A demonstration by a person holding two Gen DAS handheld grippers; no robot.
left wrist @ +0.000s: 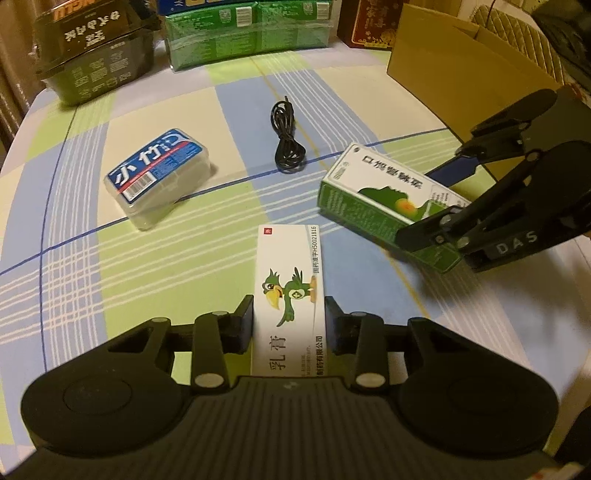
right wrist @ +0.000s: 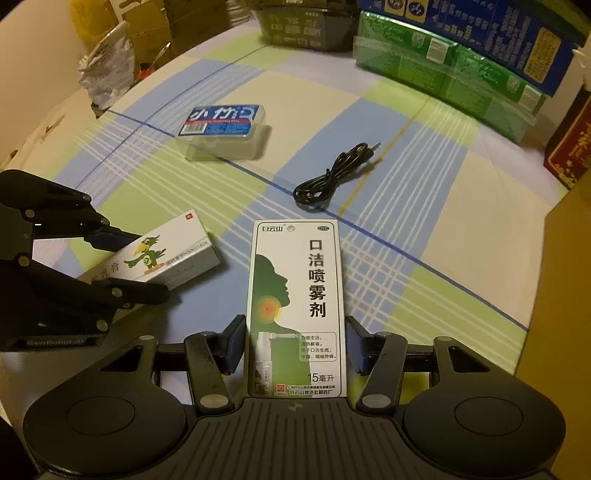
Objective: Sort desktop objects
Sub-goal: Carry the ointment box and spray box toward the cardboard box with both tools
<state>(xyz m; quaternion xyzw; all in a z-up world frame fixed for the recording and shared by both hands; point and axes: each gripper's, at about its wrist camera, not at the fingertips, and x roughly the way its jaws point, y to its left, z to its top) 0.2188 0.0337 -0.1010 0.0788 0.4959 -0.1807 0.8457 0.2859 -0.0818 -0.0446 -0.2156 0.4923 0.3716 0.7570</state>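
Note:
A white ointment box with a green bird lies lengthwise between my left gripper's pads, and the gripper is shut on it. The right wrist view shows the same ointment box held by the left gripper low over the checked tablecloth. My right gripper is shut on a green-and-white mouth spray box. In the left wrist view the spray box sits to the right with the right gripper clamped across its near end.
A clear plastic case with a blue label and a coiled black cable lie mid-table. An open cardboard box stands at the right. Green packs, a dark box and a red box line the far edge.

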